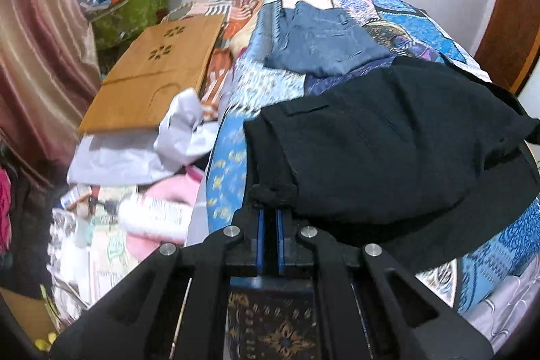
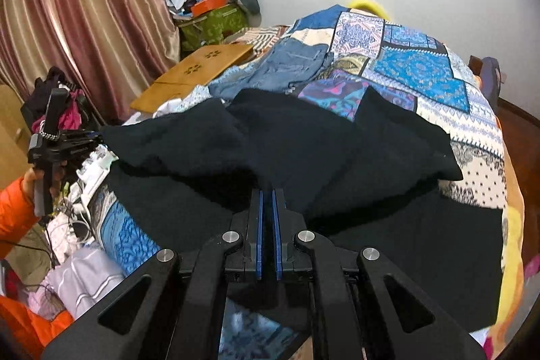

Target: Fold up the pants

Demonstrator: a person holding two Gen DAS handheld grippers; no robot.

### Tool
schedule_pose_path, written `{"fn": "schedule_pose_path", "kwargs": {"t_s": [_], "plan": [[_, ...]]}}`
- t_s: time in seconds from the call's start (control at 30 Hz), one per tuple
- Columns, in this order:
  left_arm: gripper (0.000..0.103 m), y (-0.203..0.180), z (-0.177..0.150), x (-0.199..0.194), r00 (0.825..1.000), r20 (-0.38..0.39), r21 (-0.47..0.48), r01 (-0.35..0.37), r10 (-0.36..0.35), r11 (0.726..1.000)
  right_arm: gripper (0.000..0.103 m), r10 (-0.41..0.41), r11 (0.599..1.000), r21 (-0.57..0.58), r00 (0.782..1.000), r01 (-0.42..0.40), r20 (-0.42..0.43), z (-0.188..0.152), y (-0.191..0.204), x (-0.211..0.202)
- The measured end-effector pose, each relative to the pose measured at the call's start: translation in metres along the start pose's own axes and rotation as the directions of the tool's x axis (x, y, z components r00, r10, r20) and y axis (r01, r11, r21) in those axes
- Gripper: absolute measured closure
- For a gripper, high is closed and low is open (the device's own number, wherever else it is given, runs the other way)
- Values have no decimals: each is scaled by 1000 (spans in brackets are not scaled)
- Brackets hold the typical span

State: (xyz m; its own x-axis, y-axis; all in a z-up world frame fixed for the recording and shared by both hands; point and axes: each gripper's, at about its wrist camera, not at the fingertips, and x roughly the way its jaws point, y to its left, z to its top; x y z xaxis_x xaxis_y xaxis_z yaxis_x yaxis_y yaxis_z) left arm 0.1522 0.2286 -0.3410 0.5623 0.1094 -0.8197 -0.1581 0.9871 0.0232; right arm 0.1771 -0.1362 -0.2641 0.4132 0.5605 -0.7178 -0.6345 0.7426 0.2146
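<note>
Two grippers each pinch an edge of the black fabric pants (image 2: 303, 137), raised above the blue patchwork quilt (image 2: 422, 76): left gripper (image 1: 270, 208) and right gripper (image 2: 268, 191) both clamped. Judged mid-fold; next, carry the held edge across and lay it flat.

Pants (image 2: 303, 140) on quilt (image 2: 422, 73), jeans (image 2: 293, 63) behind

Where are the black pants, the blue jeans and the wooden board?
black pants (image 1: 388, 150), left wrist view, middle of the top fold
blue jeans (image 1: 324, 39), left wrist view, middle
wooden board (image 1: 152, 80), left wrist view, flat top
</note>
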Motion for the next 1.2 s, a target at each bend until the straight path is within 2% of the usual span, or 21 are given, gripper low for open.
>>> {"fn": "schedule_pose_path", "kwargs": {"t_s": [0.1,0.3,0.4,0.47,0.5,0.57,0.63,0.7,0.97,1.07,1.2], "plan": [[98,2,-8,6,999,-35,3,-15,15,1000,99,-15,1000,8,1000,15,-13,-8,1,3],[98,6,-10,-9,1000,-15,-7,-25,25,1000,95,-38,998,38,998,40,-51,-16,-6,6],[98,7,-4,-18,1000,-11,-24,-15,15,1000,84,-74,995,57,995,78,-65,-19,-10,5],[97,3,3,-26,1000,9,-31,-13,13,999,63,-91,993,75,994,96,-63,-19,-13,0],[95,1,8,-29,1000,17,-38,-2,3,999,61,-100,991,80,993,105,-57,-19,-14,-5],[84,-5,16,-32,1000,24,-49,21,-20,999,53,-119,988,93,992,122,-36,-16,-18,-14],[49,-13,25,-33,999,35,-47,41,-40,998,44,-162,978,129,986,164,-23,-15,-26,-24],[36,-23,34,-32,997,66,-42,39,-36,998,43,-194,970,147,981,192,2,-11,-35,-31],[34,-71,93,-7,997,48,7,53,-54,999,43,-252,951,186,968,247,7,33,-71,-21],[32,-90,112,4,995,45,26,87,-88,996,43,-245,953,182,970,241,-3,54,-83,-10],[20,-113,135,23,994,44,61,99,-102,993,43,-231,958,165,972,235,-44,79,-97,16]]}}
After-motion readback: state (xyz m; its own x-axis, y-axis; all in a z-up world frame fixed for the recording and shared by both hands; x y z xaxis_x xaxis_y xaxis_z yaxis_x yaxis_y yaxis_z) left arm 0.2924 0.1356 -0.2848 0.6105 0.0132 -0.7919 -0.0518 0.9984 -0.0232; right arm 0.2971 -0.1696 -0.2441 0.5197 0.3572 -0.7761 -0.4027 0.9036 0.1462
